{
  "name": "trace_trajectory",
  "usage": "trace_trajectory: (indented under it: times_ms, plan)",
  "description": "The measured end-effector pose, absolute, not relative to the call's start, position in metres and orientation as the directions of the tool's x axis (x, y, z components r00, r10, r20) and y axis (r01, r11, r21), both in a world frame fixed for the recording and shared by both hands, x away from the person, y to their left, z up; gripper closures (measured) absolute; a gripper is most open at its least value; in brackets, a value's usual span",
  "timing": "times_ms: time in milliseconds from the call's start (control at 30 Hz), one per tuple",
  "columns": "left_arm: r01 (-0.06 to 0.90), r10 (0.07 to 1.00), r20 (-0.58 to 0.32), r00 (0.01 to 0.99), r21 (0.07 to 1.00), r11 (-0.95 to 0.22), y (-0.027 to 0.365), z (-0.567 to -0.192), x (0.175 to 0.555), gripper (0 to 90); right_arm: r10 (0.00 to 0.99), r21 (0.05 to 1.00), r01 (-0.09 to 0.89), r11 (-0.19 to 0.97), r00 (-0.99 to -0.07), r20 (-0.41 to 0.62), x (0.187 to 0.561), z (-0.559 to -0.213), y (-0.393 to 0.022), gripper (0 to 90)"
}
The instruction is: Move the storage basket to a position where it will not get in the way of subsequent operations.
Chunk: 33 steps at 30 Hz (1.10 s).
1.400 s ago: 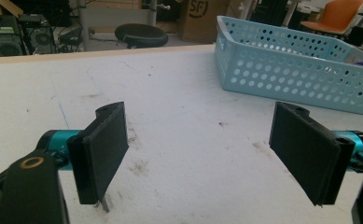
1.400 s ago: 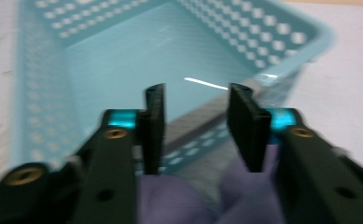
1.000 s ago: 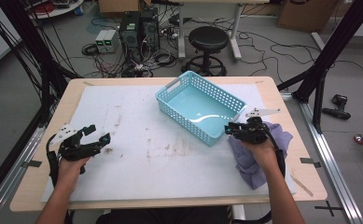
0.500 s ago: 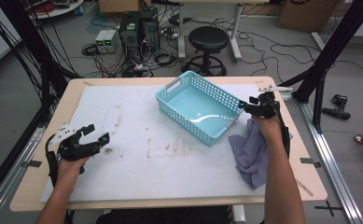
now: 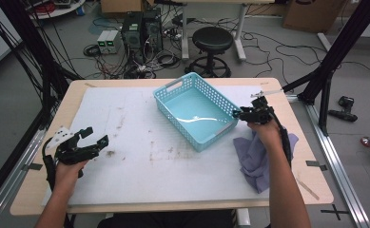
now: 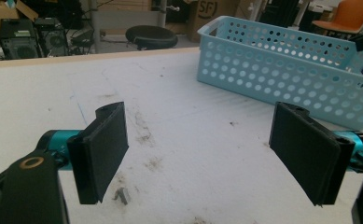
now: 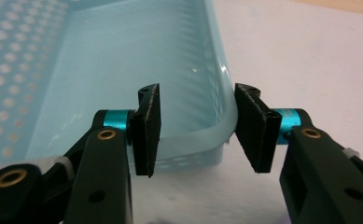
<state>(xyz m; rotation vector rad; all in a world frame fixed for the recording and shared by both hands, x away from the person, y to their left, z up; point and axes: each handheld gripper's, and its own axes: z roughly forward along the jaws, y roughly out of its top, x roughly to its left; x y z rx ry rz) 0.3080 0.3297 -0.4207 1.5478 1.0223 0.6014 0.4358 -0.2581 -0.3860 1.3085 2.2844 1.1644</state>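
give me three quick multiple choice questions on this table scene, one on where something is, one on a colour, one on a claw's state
1. Where does the cloth lie?
A. inside the basket
B. on the table beside the basket, under the right forearm
C. by the left claw

2. What colour is the basket?
A. light blue
B. red
C. black

3. How does the left claw stand?
A. shut on the cloth
B. shut on the basket
C. open, holding nothing

Answers: 1 B, the high view shows it crumpled right of the basket. 2 A, the perforated walls are light blue. 3 C, the left gripper view shows its pads wide apart over bare table.

left tongs gape wide; right tongs half-spread, just been closing.
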Motion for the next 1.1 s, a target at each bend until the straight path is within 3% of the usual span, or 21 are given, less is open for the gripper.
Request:
trace_trajectory:
  times_ms: [200,333,533,667,767,800,867,933,1100]
  plan:
    - [0.292,0.884,-0.152,0.442,0.956,0.018,0.333,-0.421,0.299,19.4,0.777,0.766,0.592,0.250,-0.595,0.207,0.408,-0.401,-0.237,51.3]
    - [0.293,0.900,-0.154,0.408,0.956,0.031,0.336,-0.420,0.291,19.4,0.777,0.792,0.560,0.244,-0.601,0.186,0.395,-0.404,-0.225,50.7]
    - [0.302,0.890,-0.147,0.431,0.953,0.011,0.332,-0.421,0.281,19.3,0.760,0.810,0.510,0.289,-0.637,0.130,0.387,-0.402,-0.207,53.5]
    - [0.300,0.891,-0.144,0.431,0.954,0.009,0.328,-0.420,0.281,19.3,0.810,0.811,0.523,0.262,-0.576,0.110,0.402,-0.402,-0.200,43.1]
    - [0.292,0.891,-0.144,0.432,0.956,0.013,0.327,-0.419,0.282,19.3,0.819,0.768,0.577,0.280,-0.561,0.123,0.417,-0.408,-0.194,49.9]
    - [0.295,0.890,-0.143,0.433,0.955,0.010,0.328,-0.420,0.282,19.3,0.792,0.763,0.567,0.311,-0.599,0.122,0.420,-0.410,-0.189,63.8]
    - [0.299,0.889,-0.148,0.433,0.954,0.013,0.329,-0.421,0.283,19.3,0.789,0.765,0.553,0.330,-0.607,0.098,0.419,-0.409,-0.186,63.1]
    - [0.302,0.890,-0.150,0.431,0.953,0.014,0.331,-0.422,0.282,19.3,0.778,0.760,0.544,0.355,-0.623,0.082,0.417,-0.410,-0.182,69.3]
    - [0.299,0.892,-0.157,0.424,0.954,0.026,0.334,-0.422,0.280,19.4,0.748,0.767,0.505,0.396,-0.662,0.050,0.409,-0.410,-0.169,66.1]
